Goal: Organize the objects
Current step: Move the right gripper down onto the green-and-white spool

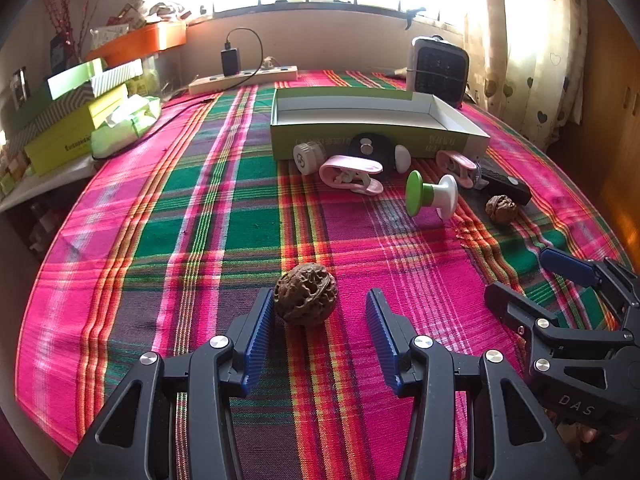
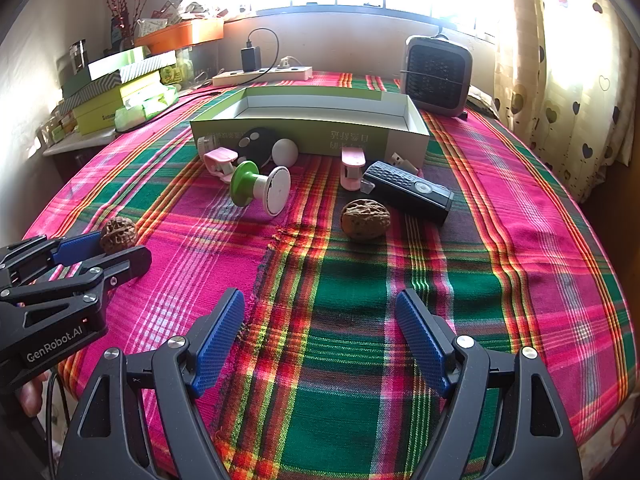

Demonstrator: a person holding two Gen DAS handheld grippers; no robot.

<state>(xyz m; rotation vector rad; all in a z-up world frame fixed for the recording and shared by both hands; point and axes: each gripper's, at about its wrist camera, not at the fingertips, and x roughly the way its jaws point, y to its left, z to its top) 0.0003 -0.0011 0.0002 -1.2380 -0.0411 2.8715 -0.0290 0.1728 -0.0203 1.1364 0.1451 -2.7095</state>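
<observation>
A walnut (image 1: 306, 299) lies on the plaid cloth just ahead of my left gripper (image 1: 320, 295), beside its left pad; the jaws stand wide and do not press it. My right gripper (image 2: 319, 298) is open over bare cloth, with a second walnut (image 2: 365, 220) well ahead of it. Against the open green box (image 2: 312, 136) lie a green-and-white spool (image 2: 260, 188), two pink clips (image 2: 222, 162), a black device (image 2: 408, 196), a white ball (image 2: 285, 151) and a black round piece (image 2: 256, 142). The box looks empty.
A grey heater (image 2: 436, 74) stands at the back right and a power strip (image 2: 262, 76) with a charger at the back edge. Stacked boxes (image 1: 80, 120) fill a shelf on the left. A curtain hangs on the right.
</observation>
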